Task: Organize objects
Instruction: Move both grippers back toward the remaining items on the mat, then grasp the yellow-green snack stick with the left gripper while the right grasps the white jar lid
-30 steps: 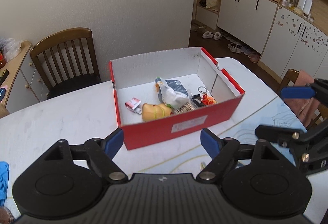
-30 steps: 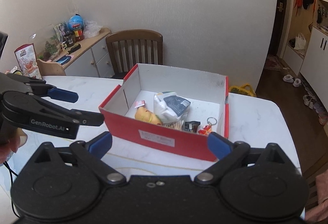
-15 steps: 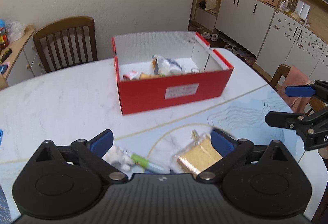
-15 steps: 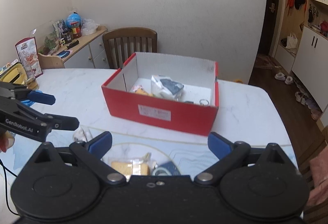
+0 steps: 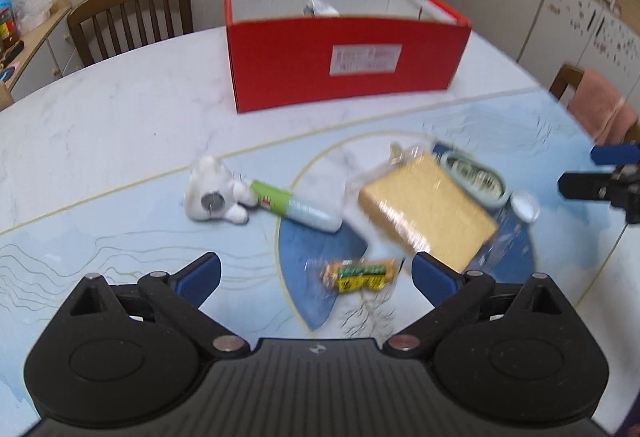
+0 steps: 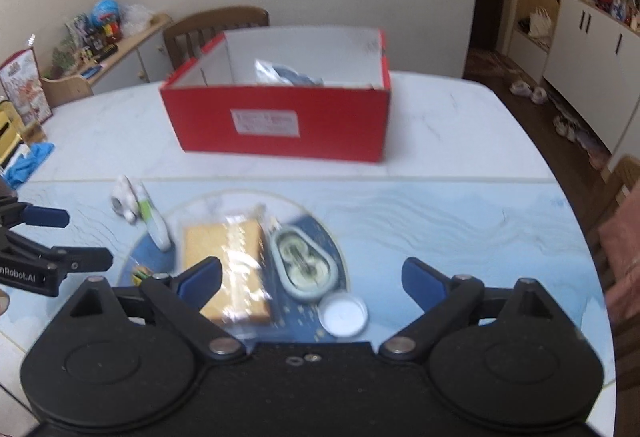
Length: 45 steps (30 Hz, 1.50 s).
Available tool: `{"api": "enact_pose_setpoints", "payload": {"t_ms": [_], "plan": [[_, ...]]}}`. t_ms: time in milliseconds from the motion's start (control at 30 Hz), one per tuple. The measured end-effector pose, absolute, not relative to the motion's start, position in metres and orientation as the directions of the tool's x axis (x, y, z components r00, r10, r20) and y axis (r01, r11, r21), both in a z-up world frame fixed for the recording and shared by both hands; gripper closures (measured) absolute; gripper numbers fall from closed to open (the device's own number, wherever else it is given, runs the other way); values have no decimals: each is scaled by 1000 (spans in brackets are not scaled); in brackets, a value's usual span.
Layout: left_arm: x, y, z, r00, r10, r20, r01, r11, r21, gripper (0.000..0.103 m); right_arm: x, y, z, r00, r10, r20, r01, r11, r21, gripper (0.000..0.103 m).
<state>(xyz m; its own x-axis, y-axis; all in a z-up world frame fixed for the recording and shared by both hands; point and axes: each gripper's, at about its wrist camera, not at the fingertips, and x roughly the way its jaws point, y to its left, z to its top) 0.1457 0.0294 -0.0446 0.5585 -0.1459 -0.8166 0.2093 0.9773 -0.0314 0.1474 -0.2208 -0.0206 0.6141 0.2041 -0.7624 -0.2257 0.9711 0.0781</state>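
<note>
Currently, left wrist view: left gripper [image 5: 316, 273] wide open, holding nothing, a small yellow-green snack pack [image 5: 357, 274] on the table [image 5: 100, 125] between its fingers. Beyond it lie a white plush toy [image 5: 214, 193], a green-white tube [image 5: 294, 205] touching it, wrapped cake [image 5: 426, 207], and an oval case [image 5: 474, 179]. Red box [image 5: 344, 63] sits further back. Right wrist view: right gripper [image 6: 311, 277] also open and empty, jaws just closing slightly; cake [image 6: 230, 265], oval case [image 6: 304, 263] and a white round lid [image 6: 344, 313] lie between its fingers.
</note>
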Motion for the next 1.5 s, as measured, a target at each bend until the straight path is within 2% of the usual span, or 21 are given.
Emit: {"api": "enact_pose_setpoints", "payload": {"t_ms": [267,367,433,767,933,1100,1133,1233,1300,1367,1500], "plan": [[141,7,-70,547,-125,-828,272,962,35,1,147,-233,-53,575,161,-803,-200,978,53,9],[144,2,-76,552,-112,-826,276,960,54,1,149,-237,-61,561,150,-814,-192,980,48,17],[147,2,-81,553,-102,-827,271,961,62,1,151,-239,-67,551,141,-822,-186,982,44,17],[157,-2,-93,547,-95,-831,257,965,58,1,162,-242,-88,514,134,-847,-176,983,48,21],[161,-3,-98,534,-95,-840,251,967,50,1,171,-243,-96,491,139,-860,-167,984,63,31],[163,-2,-99,535,-111,-838,249,968,31,3,173,-241,-97,493,138,-859,-177,983,56,33],[163,-1,-99,537,-112,-836,247,969,29,4,174,-240,-97,494,137,-859,-181,982,53,35],[163,0,-96,539,-131,-832,251,968,11,17,174,-236,-96,498,133,-857,-197,980,37,42],[161,-1,-94,544,-137,-828,259,966,10,30,173,-233,-96,501,130,-856,-207,978,28,45],[159,-2,-93,544,-142,-827,270,963,12,34,173,-231,-96,505,127,-854,-213,977,20,48],[154,-3,-90,551,-144,-822,287,958,25,43,172,-227,-95,511,128,-850,-223,975,13,62]]}}
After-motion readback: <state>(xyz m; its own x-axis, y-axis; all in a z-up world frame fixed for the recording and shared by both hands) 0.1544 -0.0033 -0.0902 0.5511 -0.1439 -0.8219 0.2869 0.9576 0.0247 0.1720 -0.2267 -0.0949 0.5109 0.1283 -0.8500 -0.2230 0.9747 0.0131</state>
